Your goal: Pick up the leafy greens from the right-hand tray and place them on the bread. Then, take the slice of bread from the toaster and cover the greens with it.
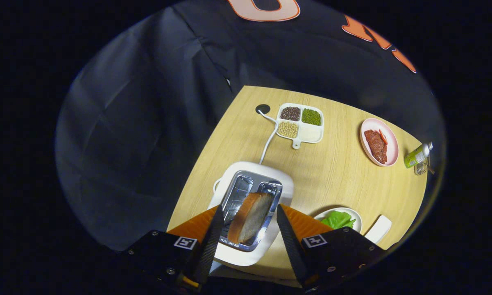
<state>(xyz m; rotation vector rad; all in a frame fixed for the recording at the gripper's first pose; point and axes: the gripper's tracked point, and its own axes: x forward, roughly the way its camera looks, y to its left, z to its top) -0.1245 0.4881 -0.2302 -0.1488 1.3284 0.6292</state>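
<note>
Pale wood makes up the surface, and on it sits a white toaster with a slice of bread standing tilted in one slot. The claw hangs above it, spread wide, one finger on each side of the slice and neither touching it. Just to the right, leafy greens lie on a white plate. Farther off are a divided tray of beans, a pink plate with meat, and a green bottle.
</note>
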